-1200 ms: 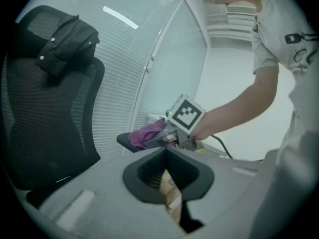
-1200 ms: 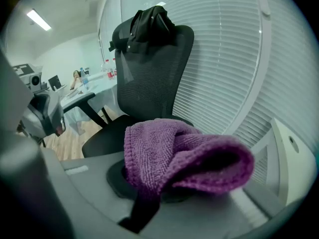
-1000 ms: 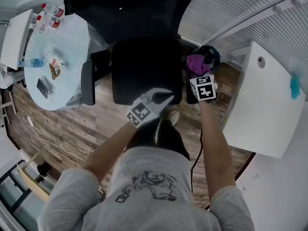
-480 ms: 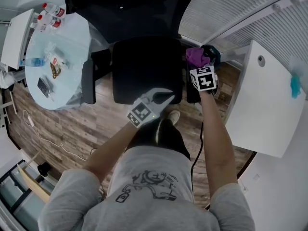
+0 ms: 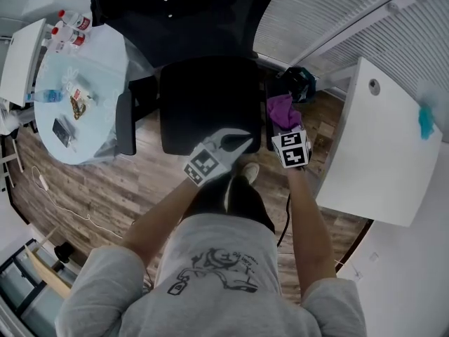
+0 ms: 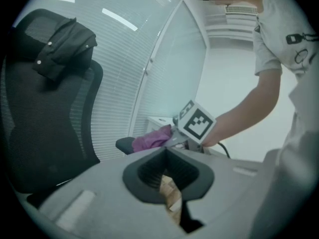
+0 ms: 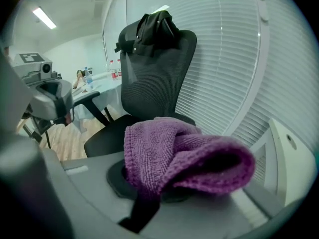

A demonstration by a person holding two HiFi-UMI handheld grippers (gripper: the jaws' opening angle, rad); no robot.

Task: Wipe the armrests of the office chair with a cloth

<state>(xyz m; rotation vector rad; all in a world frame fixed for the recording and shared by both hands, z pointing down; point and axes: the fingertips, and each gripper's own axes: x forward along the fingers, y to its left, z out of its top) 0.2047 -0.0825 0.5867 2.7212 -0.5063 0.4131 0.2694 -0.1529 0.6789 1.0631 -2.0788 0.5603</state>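
Observation:
The black office chair [image 5: 210,104] stands in front of me, with a dark garment draped over its backrest [image 7: 155,24]. My right gripper [image 5: 286,126] is shut on a purple cloth [image 5: 283,111], which is bunched on top of the chair's right armrest [image 6: 124,143]. That cloth [image 7: 179,158] fills the right gripper view and hides the jaws. My left gripper [image 5: 242,142] hovers by the seat's front right corner, shut with nothing in it, a short way left of the cloth [image 6: 152,137]. The left armrest [image 5: 126,121] is bare.
A round glass table [image 5: 112,62] with bottles and small items stands left of the chair. A white desk [image 5: 372,153] is close on the right, and a dark bag [image 5: 302,83] lies between it and the chair. Blinds run behind.
My right gripper first pushed the cloth forward along the right armrest, then drew it back toward me. The left gripper has stayed put.

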